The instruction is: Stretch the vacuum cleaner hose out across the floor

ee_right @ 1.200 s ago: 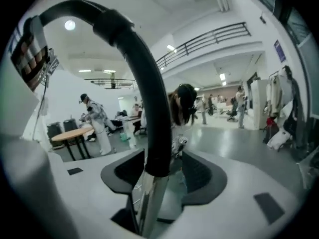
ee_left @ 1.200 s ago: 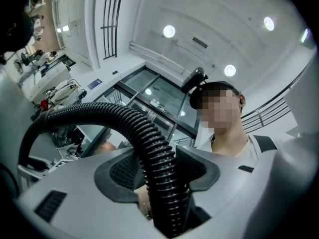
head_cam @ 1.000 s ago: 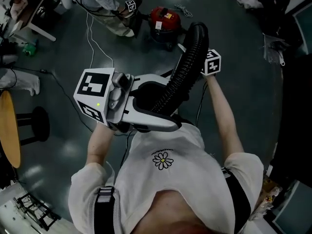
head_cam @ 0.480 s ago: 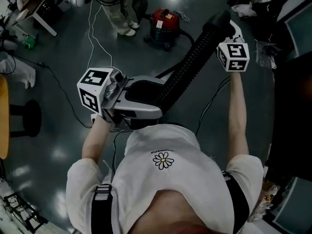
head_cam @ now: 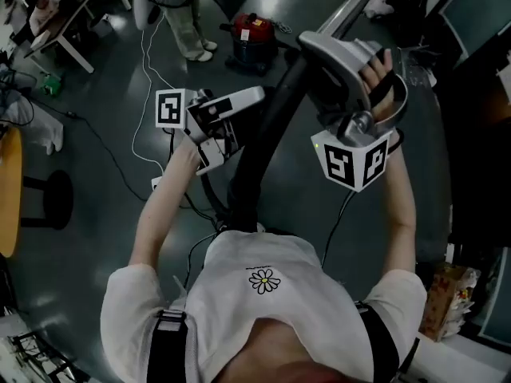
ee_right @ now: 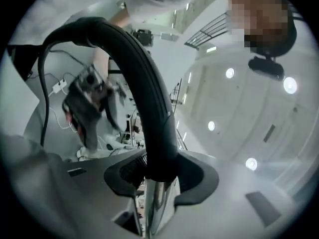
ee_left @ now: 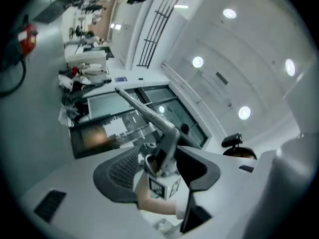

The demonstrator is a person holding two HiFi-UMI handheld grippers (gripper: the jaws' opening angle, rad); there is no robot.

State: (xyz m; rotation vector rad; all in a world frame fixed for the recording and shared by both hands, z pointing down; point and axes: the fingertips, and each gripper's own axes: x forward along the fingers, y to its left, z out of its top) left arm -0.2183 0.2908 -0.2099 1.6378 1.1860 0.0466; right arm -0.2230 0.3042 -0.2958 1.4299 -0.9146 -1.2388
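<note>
Head view: the right gripper (head_cam: 315, 54), at 1 o'clock, is clamped on the hose (head_cam: 263, 134) at its rigid end, where the metal tube (head_cam: 355, 2) begins. Gripping at the stiff cuff probably gives a firm pull point without crushing the ribbed section. From there the hose runs down to 6 o'clock, against the person's body, clear of the floor (head_cam: 96, 214), so the stretch is judged not yet complete. The vacuum cleaner (head_cam: 251, 32) stands at 12 o'clock. The left gripper (head_cam: 235, 122), at 10 o'clock, sits just beside the hose, apparently free to take a new hold. Left gripper view: the jaws stand partly apart with nothing between them, and the gap shows only the distant metal tube (ee_left: 144, 111) and the other gripper's marker cube (ee_left: 164, 185). Right gripper view: both jaws press on the black cuff at 6 o'clock, the tube emerges below, and the hose arcs away toward 11 o'clock. Compared with the earlier head view, the hose no longer bends across the left gripper, it runs straighter, and the right gripper is higher and rolled, cube toward the camera
</note>
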